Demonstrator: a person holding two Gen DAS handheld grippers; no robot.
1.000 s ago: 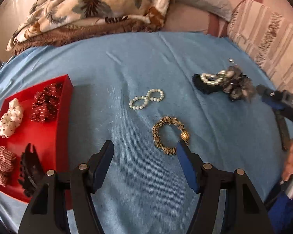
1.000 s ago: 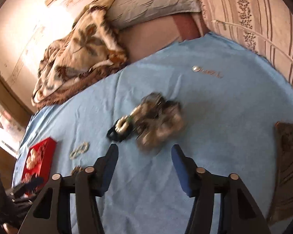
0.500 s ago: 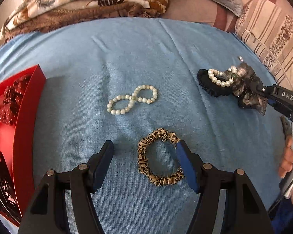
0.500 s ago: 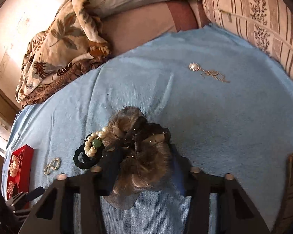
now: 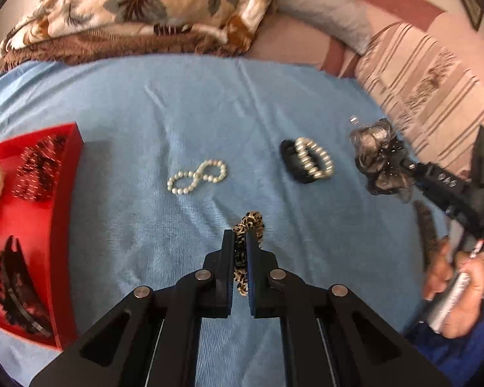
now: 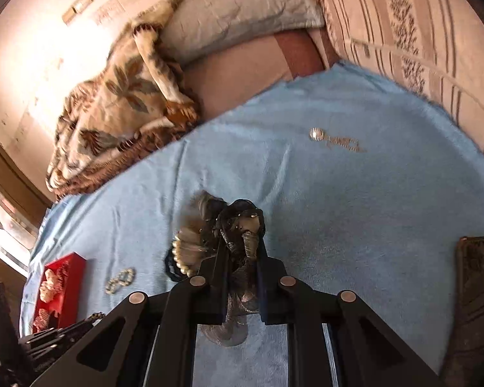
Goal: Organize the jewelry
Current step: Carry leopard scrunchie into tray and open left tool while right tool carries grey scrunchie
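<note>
My left gripper (image 5: 239, 242) is shut on a leopard-print scrunchie (image 5: 249, 225) just above the blue cloth. My right gripper (image 6: 240, 248) is shut on a grey and black hair bow (image 6: 238, 225); the bow also shows at the right of the left wrist view (image 5: 380, 158). A pearl bracelet on a black scrunchie (image 5: 308, 161) and a white pearl bracelet twisted into a figure eight (image 5: 196, 177) lie on the cloth. A red tray (image 5: 61, 200) at the left holds scrunchies and a black hair claw (image 5: 14, 277).
A small silver pendant with a chain (image 6: 334, 138) lies far right on the cloth. A floral blanket (image 5: 138, 9) and a grey pillow (image 6: 242, 16) lie beyond the cloth. A striped cushion (image 5: 429, 74) borders the right side. A dark object (image 6: 477, 277) sits at the right edge.
My left gripper has closed on the leopard scrunchie. My right gripper has closed on the hair bow and drawn it away from the pearl bracelet on the black scrunchie.
</note>
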